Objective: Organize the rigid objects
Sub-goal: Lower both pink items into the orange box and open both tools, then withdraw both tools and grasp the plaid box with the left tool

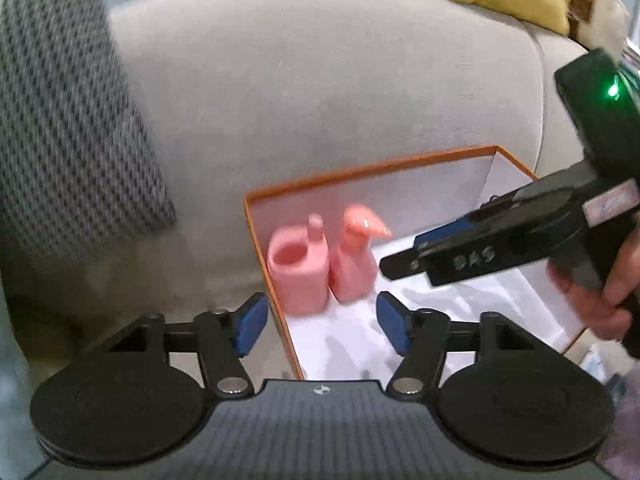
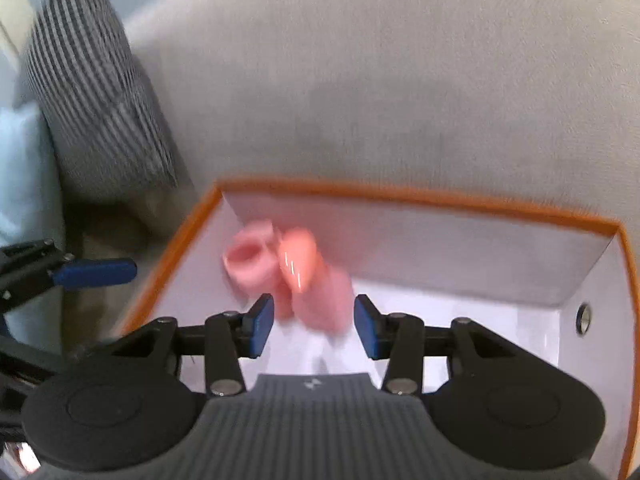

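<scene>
Pink cup (image 1: 297, 267) and spray bottle (image 1: 354, 258) upright, touching, tucked in box (image 1: 256, 232) corner: saves room. I keep right gripper (image 2: 314, 326) jaws spread, bottle just ahead, no contact. Left gripper (image 1: 320, 322) spread, empty, over box rim.

Two wrist cameras, both tilted down at one box on a sofa

The left view looks from just outside the box's (image 1: 256, 240) near-left corner; the right view hangs above the box (image 2: 400, 196), closer in and blurred. Both share the pink cup (image 1: 296, 268) (image 2: 250, 260), pink bottle (image 1: 356, 256) (image 2: 316, 280), sofa back (image 1: 320, 92) (image 2: 380, 80) and checked cushion (image 1: 68, 128) (image 2: 100, 100).
</scene>
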`<control>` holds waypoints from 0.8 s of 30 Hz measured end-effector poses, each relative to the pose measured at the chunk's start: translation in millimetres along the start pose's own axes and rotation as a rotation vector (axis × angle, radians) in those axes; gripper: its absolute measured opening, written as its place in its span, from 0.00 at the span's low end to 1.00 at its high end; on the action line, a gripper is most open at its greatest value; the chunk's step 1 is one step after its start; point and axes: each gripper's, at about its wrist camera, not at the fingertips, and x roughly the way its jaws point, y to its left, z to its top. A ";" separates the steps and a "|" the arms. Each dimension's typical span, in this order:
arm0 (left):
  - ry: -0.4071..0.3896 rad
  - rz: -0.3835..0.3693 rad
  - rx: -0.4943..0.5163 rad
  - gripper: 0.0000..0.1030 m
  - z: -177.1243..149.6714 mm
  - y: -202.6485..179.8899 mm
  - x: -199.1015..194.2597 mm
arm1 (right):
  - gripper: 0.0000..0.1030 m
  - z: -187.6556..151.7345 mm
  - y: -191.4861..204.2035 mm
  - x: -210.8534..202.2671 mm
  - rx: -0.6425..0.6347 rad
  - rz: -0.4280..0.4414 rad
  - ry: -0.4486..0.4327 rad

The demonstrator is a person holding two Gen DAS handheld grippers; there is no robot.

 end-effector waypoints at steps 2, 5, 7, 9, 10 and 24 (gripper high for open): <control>0.003 -0.014 -0.033 0.61 -7.1 14.9 0.9 | 0.44 1.7 5.5 15.5 -0.028 0.005 0.057; 0.000 -0.016 -0.031 0.53 -13.9 15.1 3.9 | 0.44 2.8 10.1 33.3 -0.054 -0.027 0.110; -0.005 -0.020 -0.035 0.52 -16.0 15.7 8.0 | 0.44 4.2 14.1 45.7 -0.069 -0.065 0.128; -0.009 -0.032 -0.050 0.50 -17.8 17.2 9.1 | 0.42 10.9 20.1 61.2 -0.063 -0.074 0.138; -0.010 -0.039 -0.061 0.50 -20.2 20.7 4.2 | 0.37 10.6 20.6 63.2 -0.057 -0.069 0.139; -0.028 -0.060 -0.120 0.50 -35.5 32.2 -21.0 | 0.37 15.1 21.8 74.4 0.005 -0.119 0.113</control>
